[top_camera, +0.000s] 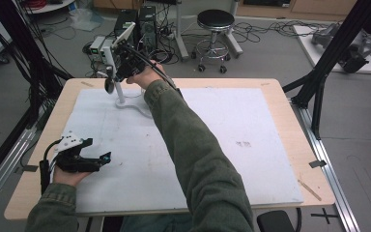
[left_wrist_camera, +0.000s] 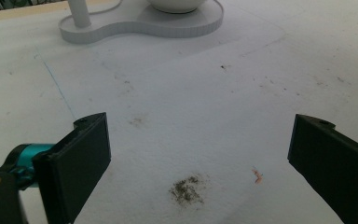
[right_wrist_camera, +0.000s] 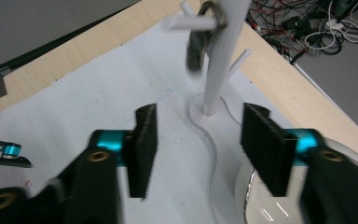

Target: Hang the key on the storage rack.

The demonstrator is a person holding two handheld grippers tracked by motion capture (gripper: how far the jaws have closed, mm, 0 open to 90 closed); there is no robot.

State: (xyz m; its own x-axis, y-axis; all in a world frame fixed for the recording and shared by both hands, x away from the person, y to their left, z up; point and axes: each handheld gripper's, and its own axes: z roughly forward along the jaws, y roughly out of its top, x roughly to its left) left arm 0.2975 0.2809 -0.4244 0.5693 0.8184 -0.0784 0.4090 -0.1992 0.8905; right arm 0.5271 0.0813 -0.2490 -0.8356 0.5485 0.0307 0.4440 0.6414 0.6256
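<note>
The right gripper (top_camera: 121,60), jaws apart, reaches to the stand (top_camera: 120,94) at eleven o'clock; the left gripper (top_camera: 104,158) rests open at eight.

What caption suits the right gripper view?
Open right gripper above a white stand with a dark object hanging from its peg.

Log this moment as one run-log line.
right gripper: open, above white stand | dark ring-handled item: hanging on peg | left gripper: open, empty, over mat

A wooden table (top_camera: 290,145) carries a white mat (top_camera: 222,145); a white stand (top_camera: 121,99) sits on it.
</note>
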